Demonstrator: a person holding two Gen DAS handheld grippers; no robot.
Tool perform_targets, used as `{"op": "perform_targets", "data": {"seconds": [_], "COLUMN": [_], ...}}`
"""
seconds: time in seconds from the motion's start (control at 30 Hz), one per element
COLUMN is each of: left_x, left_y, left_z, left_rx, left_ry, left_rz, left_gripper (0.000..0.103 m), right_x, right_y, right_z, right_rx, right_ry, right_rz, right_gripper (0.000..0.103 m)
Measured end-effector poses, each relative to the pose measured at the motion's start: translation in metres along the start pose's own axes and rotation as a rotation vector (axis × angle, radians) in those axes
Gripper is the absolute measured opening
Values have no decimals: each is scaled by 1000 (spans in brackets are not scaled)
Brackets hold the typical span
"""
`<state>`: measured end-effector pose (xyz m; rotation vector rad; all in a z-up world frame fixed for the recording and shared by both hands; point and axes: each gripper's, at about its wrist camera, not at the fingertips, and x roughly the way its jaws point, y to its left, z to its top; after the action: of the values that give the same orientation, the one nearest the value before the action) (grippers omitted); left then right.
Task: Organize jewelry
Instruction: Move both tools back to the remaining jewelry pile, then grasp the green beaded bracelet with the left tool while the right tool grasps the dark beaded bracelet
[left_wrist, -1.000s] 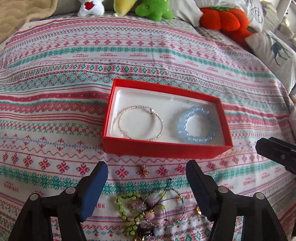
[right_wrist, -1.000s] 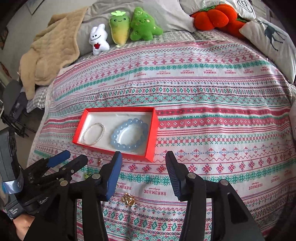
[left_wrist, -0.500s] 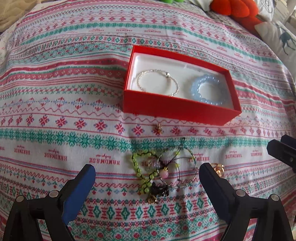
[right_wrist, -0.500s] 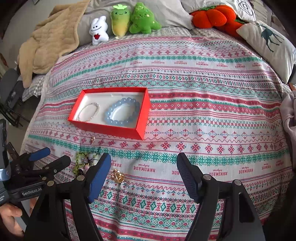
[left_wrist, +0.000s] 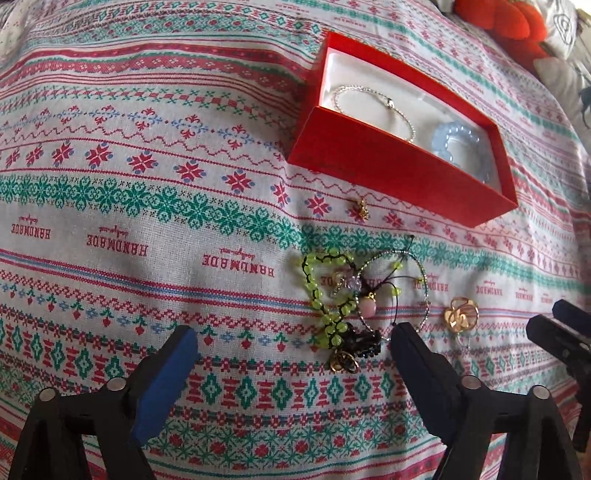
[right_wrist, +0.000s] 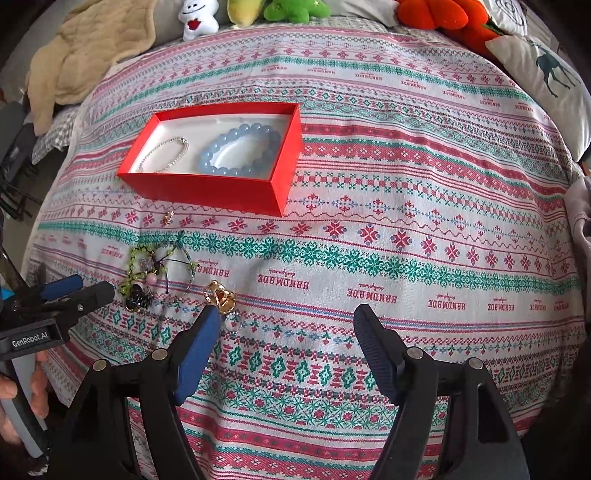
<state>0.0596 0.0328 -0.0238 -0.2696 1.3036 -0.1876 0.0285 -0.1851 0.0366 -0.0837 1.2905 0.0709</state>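
A red box (left_wrist: 391, 173) (right_wrist: 207, 188) on the patterned bedspread holds a thin silver bracelet (left_wrist: 373, 105) (right_wrist: 164, 153) and a pale blue bead bracelet (left_wrist: 460, 146) (right_wrist: 240, 151). In front of it lie a small gold charm (left_wrist: 360, 208) (right_wrist: 168, 218), a tangle of green bead and cord bracelets (left_wrist: 351, 295) (right_wrist: 157, 269) and a gold ornament (left_wrist: 460, 314) (right_wrist: 219, 295). My left gripper (left_wrist: 291, 347) (right_wrist: 74, 288) is open and empty, just short of the tangle. My right gripper (right_wrist: 288, 325) (left_wrist: 554, 328) is open and empty, its left finger beside the gold ornament.
Plush toys (right_wrist: 291, 9) (right_wrist: 195, 18), an orange pumpkin cushion (right_wrist: 443, 16) (left_wrist: 509, 22), a deer pillow (right_wrist: 546, 74) and a beige blanket (right_wrist: 85, 51) line the far edge of the bed. The bed's left edge drops off near my left hand (right_wrist: 22, 391).
Both grippers have pulled back and lower toward the loose jewelry in front of the box and opened wider. The left view has swung left, so the box sits upper right.
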Motion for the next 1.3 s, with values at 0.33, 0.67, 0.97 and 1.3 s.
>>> {"op": "perform_targets", "data": {"seconds": [0.33,0.67,0.97,1.3], "left_x": [21,40,24,16], "left_y": [-1,-24,-10,9], "left_z": [18,26,32,24], "left_rx": [-52,15,22,11], "left_ry": [-17,-31,-75,-70], "left_rz": [-48,33,79,78], "left_gripper": [31,1,1,1], "right_x": [7,17,32,59], "right_y": [3,16,41,78], "right_z": [5,19,30,35], "right_rx": [28,48,8,-37], "right_ry": [8,6,12,69], "right_rz": [23,77,94,156], "right_gripper": [77,77,77,33]}}
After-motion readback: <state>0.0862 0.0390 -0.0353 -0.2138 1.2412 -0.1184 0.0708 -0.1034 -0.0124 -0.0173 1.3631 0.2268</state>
